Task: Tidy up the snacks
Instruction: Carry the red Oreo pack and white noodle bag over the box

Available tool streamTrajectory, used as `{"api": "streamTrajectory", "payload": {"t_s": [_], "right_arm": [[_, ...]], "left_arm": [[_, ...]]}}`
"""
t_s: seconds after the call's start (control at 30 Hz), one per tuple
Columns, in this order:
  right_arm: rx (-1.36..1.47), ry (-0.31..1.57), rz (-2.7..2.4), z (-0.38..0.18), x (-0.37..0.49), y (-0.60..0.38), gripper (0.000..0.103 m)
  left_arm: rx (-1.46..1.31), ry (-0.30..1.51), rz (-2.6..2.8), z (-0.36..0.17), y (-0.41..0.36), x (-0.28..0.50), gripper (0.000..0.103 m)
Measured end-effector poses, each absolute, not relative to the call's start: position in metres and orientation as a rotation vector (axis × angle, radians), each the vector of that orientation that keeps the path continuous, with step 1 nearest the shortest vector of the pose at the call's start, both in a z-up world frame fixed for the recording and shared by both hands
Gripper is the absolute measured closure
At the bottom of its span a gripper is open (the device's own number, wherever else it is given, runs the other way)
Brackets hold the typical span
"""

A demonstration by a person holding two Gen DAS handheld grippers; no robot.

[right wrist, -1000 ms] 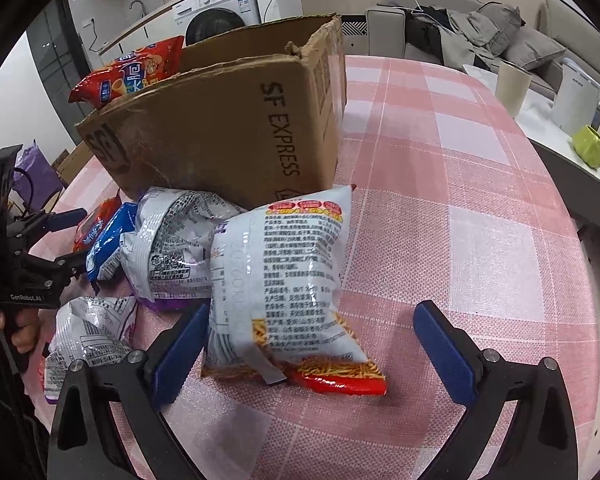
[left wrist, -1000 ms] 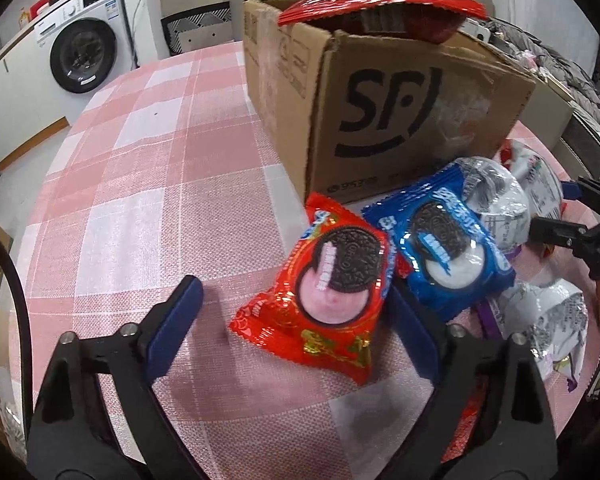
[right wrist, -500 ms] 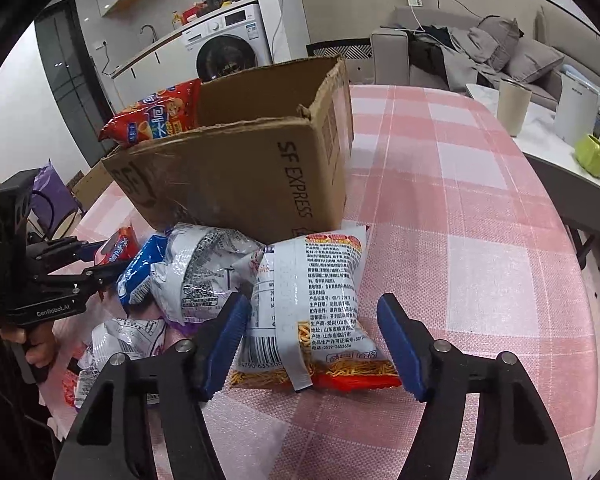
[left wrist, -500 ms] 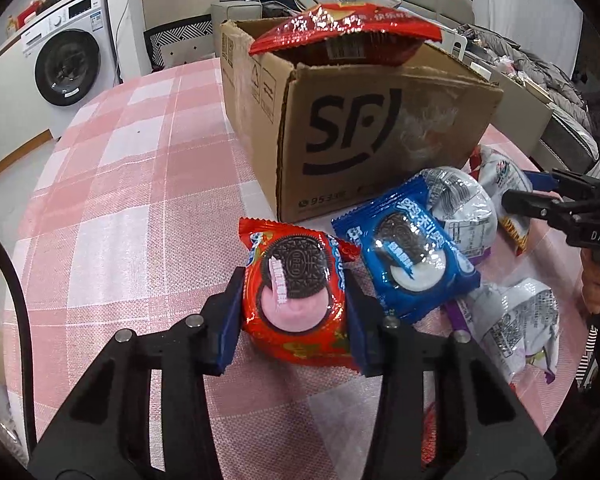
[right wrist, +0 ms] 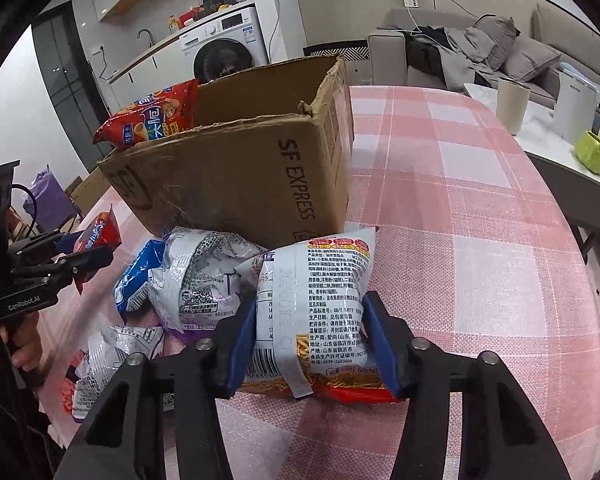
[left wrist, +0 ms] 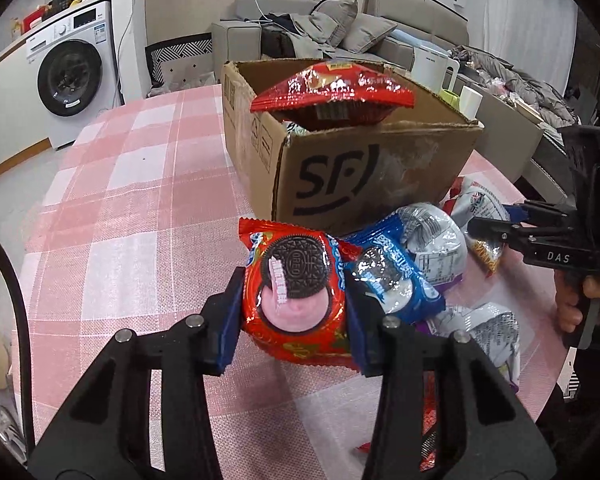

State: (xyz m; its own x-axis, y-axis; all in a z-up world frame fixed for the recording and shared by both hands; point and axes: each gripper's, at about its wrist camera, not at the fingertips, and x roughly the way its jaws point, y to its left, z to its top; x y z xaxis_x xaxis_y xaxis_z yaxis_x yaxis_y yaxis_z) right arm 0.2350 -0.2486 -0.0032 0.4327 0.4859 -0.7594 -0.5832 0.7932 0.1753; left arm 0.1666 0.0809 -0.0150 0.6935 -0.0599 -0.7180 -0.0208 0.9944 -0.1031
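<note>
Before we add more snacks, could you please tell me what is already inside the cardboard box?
A large red snack bag sticks out over the rim of the cardboard box. A scrap of other packaging shows beneath it; the box walls and the bag hide everything deeper.

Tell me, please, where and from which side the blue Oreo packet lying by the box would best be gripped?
Probably across its two long sides at the plump middle of the blue Oreo packet, coming down from above. It lies flat and face up, with the cardboard box behind it and a silver bag leaning against its far end.
</note>
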Motion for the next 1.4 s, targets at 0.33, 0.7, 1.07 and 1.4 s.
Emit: {"api": "streamTrajectory", "payload": {"t_s": [0.33,0.7,1.07,1.4], "right_arm": [[-0.106,0.854,0.686,0.018,0.23,-0.254,0.056],[-0.075,0.779,0.683,0.05,0.219,-0.268,0.056],[-0.024,0.714,0.641,0.071,0.214,-0.276,0.056],[0.017,0.658,0.632,0.09,0.22,-0.265,0.056]], "left_arm": [[-0.16,0.723,-0.034,0.013,0.083,0.153,0.062],[-0.154,0.627,0.002,0.051,0.075,0.133,0.062],[-0.135,0.603,0.015,0.066,0.072,0.14,0.062],[-0.112,0.599,0.018,0.071,0.067,0.165,0.062]]}}
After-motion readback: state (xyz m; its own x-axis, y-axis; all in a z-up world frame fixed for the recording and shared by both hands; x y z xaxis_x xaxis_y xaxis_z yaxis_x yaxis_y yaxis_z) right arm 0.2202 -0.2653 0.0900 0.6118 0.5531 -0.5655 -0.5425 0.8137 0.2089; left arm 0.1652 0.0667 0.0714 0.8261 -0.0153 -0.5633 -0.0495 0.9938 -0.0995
